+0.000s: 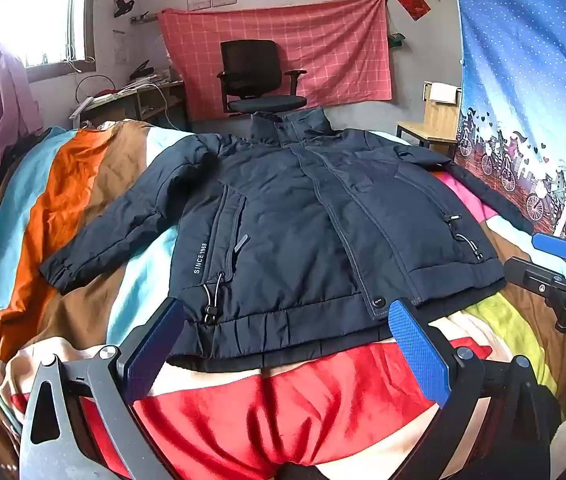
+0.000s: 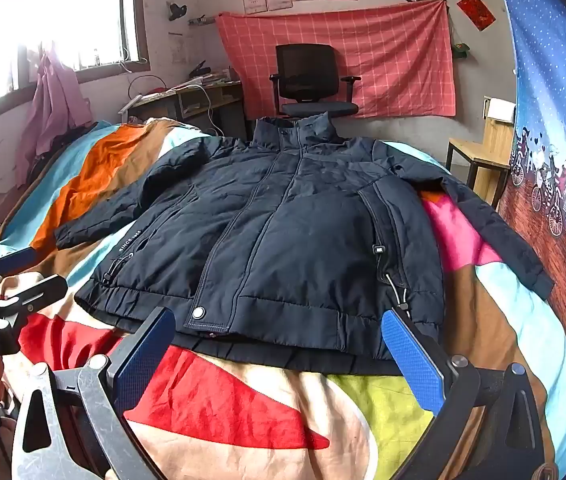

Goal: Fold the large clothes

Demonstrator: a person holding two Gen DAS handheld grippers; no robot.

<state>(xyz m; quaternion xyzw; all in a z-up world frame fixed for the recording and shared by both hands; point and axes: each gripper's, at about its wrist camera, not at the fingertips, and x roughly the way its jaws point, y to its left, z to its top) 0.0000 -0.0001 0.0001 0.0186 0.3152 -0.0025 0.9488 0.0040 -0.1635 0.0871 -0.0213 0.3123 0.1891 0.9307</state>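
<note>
Both the left gripper (image 1: 287,344) and right gripper (image 2: 279,350) are hovering spread wide, empty, short of the jacket (image 1: 303,216) hem; pinching only its slippery top layer risks dragging it askew.

Navy jacket (image 1: 295,216), multicoloured striped blanket (image 1: 63,200), pink checked wall cloth (image 1: 323,44), black chair (image 1: 255,76)

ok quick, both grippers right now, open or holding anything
left gripper: open, holding nothing, just short of the jacket hem
right gripper: open, holding nothing, also at the hem
</note>
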